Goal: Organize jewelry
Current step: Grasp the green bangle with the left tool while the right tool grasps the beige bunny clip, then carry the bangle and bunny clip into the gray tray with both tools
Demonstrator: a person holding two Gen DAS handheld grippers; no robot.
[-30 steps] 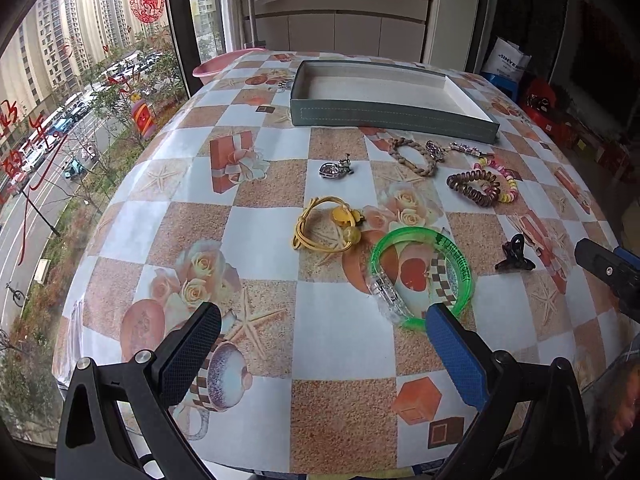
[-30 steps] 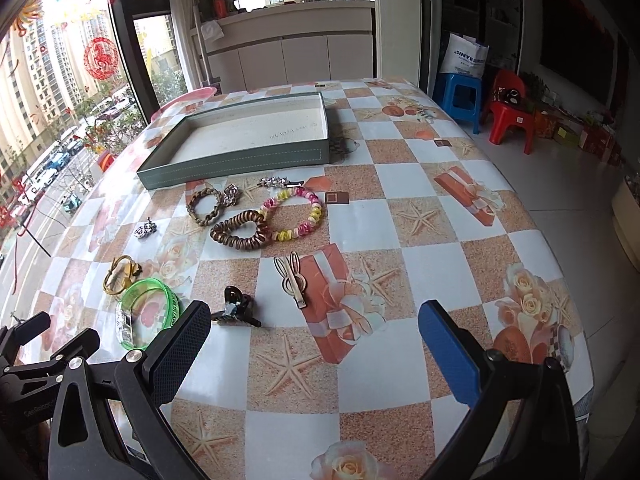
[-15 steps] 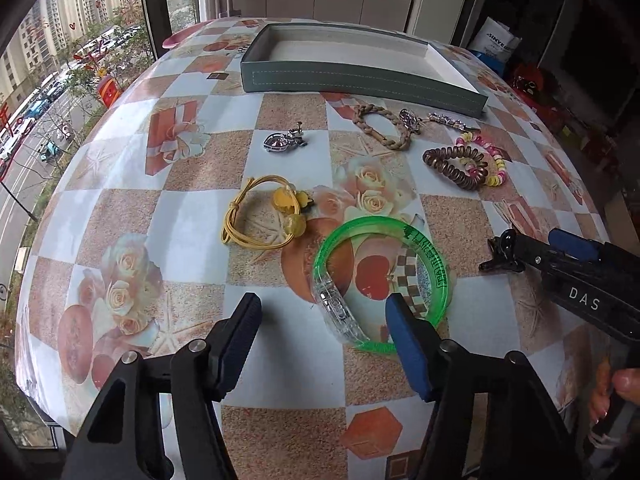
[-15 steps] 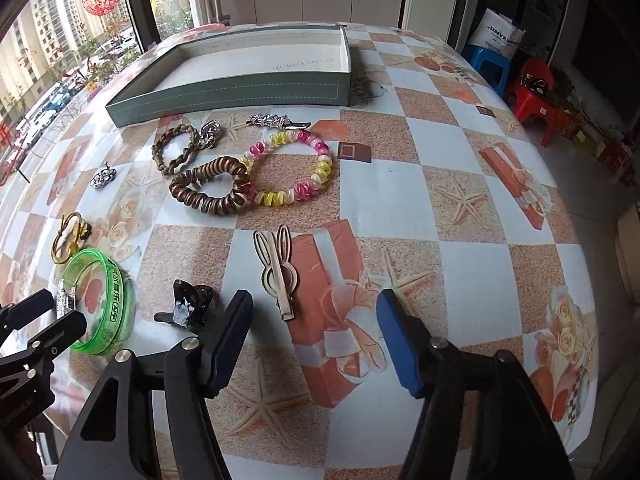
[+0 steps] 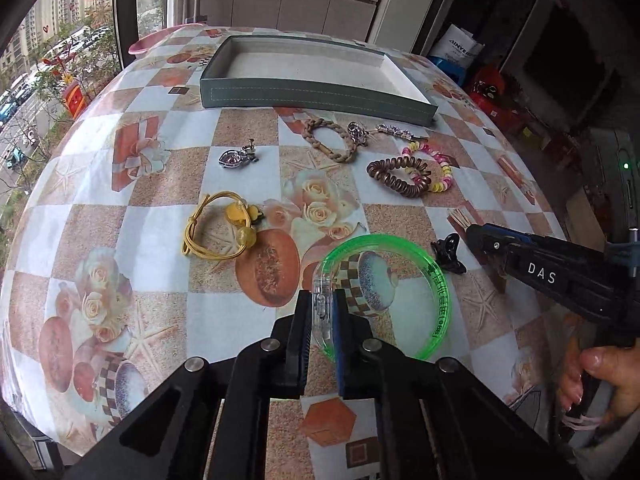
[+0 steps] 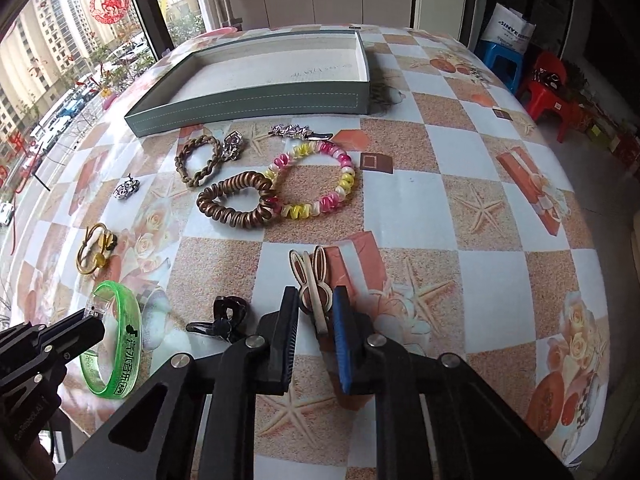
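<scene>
My left gripper [image 5: 322, 312] is shut on the clear clasp of the green bangle [image 5: 434, 276], which rests on the table; the bangle also shows in the right wrist view [image 6: 116, 364]. My right gripper [image 6: 316, 312] is shut on the wooden rabbit hair clip [image 6: 312, 284], near the table's front. The grey-green tray [image 5: 316, 94] stands empty at the back; it also shows in the right wrist view [image 6: 256, 102]. A black claw clip [image 6: 224, 316] lies left of my right gripper.
On the table lie a yellow hair tie [image 5: 218, 230], a silver charm [image 5: 236, 156], a braided bracelet [image 5: 332, 140], a brown coil tie [image 6: 236, 202], a pink-yellow coil tie [image 6: 320, 180] and a jewelled clip [image 6: 298, 131]. Stools [image 6: 548, 96] stand right of the table.
Both grippers have moved forward and closed: the left onto the green bangle's clasp, the right onto the rabbit hair clip.
</scene>
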